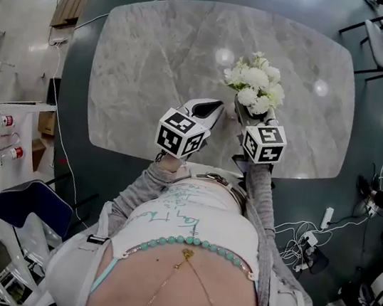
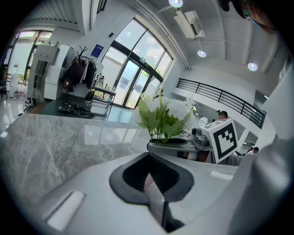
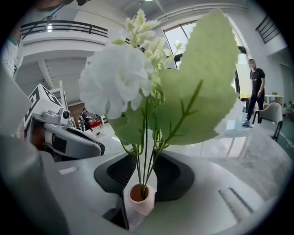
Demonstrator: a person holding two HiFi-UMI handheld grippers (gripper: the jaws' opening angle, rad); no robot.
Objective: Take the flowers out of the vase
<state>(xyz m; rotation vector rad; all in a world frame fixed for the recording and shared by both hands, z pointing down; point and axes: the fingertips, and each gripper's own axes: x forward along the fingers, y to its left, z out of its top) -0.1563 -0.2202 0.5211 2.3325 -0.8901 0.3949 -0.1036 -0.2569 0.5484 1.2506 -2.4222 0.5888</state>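
Right gripper view: small pink vase (image 3: pixel 138 198), mouth up, clamped between the jaws of the right gripper (image 3: pixel 143 190). Only the rim and upper wall show; the base is hidden behind the jaws. Green stems of the flowers (image 3: pixel 117 80) sit inside it. One large leaf (image 3: pixel 202 87) blocks much of the background.

Head view: the vase is entirely concealed under the white blooms, above the grey marble table (image 1: pixel 156 57) near its front edge; whether it rests on the top is unclear. Left gripper (image 2: pixel 154 193), just beside the bouquet, has its jaws pressed together with nothing between them.
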